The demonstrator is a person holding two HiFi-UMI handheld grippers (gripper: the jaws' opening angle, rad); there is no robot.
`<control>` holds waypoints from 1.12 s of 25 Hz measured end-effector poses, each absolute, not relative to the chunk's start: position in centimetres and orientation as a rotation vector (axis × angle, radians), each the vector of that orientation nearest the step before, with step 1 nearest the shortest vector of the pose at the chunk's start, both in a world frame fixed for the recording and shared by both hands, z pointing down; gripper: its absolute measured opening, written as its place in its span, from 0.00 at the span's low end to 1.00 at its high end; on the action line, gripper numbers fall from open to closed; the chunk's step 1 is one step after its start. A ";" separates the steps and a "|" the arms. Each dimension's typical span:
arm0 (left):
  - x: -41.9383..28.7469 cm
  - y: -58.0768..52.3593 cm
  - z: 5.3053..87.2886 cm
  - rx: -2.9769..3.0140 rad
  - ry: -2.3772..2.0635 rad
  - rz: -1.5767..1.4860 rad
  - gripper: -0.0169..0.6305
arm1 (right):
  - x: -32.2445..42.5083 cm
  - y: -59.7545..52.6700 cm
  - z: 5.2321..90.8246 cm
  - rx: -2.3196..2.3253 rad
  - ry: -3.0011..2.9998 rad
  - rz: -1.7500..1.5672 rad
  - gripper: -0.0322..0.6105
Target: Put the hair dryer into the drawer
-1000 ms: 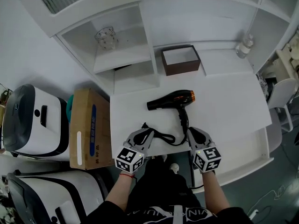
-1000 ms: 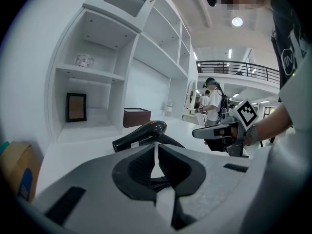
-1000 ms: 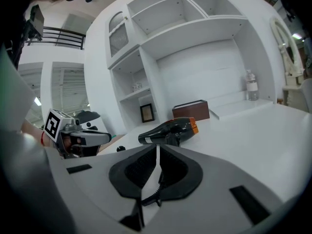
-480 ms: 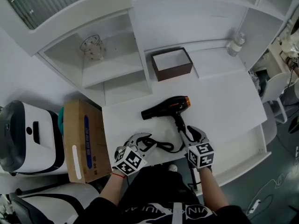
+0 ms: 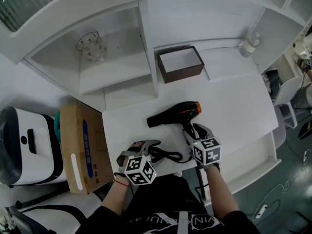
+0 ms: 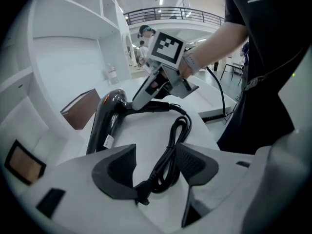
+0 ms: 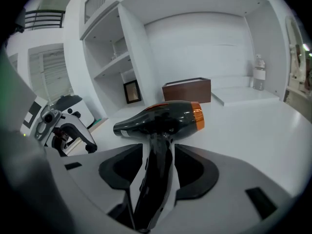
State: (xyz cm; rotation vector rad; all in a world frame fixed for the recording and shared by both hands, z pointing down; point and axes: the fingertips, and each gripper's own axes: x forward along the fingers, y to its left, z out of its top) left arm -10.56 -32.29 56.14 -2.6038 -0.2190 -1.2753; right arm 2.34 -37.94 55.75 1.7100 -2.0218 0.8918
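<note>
The black hair dryer [image 5: 174, 114] with an orange rear ring lies on its side on the white table [image 5: 234, 101], nozzle pointing left. Its handle [image 7: 157, 165] runs toward me between the jaws of my right gripper [image 5: 191, 130]. Those jaws have just been opening, and gaps show on both sides of the handle. The black cord [image 5: 168, 155] loops left along the front edge. My left gripper [image 5: 150, 146] has also just been opening, and it stands open over the cord's folded end and plug [image 6: 155, 182], which lie between its pads.
An open brown box [image 5: 179, 62] stands behind the dryer. White shelves at the back left hold a glass jar [image 5: 89, 45]; a bottle [image 5: 249, 45] stands at the back right. A cardboard box [image 5: 78, 145] borders the table's left. A lower white ledge [image 5: 258, 165] runs under the front right.
Both grippers' jaws have gone from shut to open. The right gripper moved forward until the dryer's handle lay between its jaws. The left gripper rolled and sank over the cord.
</note>
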 end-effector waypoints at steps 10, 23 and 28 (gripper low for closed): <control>-11.0 -32.0 57.0 -2.311 -0.394 -1.404 0.41 | 1.9 -40.1 58.4 1.614 -1.912 0.981 0.35; -13.3 -31.7 59.1 -1.905 -0.654 -1.672 0.44 | 1.8 -40.4 59.3 1.593 -1.906 1.070 0.33; -13.3 -30.7 60.5 -1.869 -0.717 -1.710 0.44 | 1.8 -40.3 59.3 1.614 -1.923 1.061 0.33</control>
